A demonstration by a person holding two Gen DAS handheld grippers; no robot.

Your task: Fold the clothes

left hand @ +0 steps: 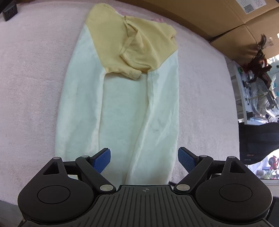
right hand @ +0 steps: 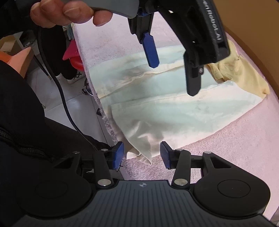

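A white shirt with yellow shoulders and sleeves [left hand: 122,111] lies flat on the pink towel-covered table [left hand: 31,83], its sides folded inward into a long strip. Its yellow collar end [left hand: 136,45] points away from me. My left gripper [left hand: 144,158] hovers open above the white hem end, nothing between its blue pads. From the right wrist view the same shirt [right hand: 165,108] runs across the table, and my right gripper [right hand: 142,154] is open just before the hem corner [right hand: 144,153] at the table edge. The left gripper [right hand: 174,76] hangs open above the shirt, held by a hand [right hand: 69,12].
Cardboard boxes [left hand: 218,19] line the far side of the table. A cluttered shelf [left hand: 258,90] and a dark bag stand to the right. A black cable [right hand: 59,83] and a dark sleeve [right hand: 26,122] are at the left, over the grey floor [right hand: 57,97].
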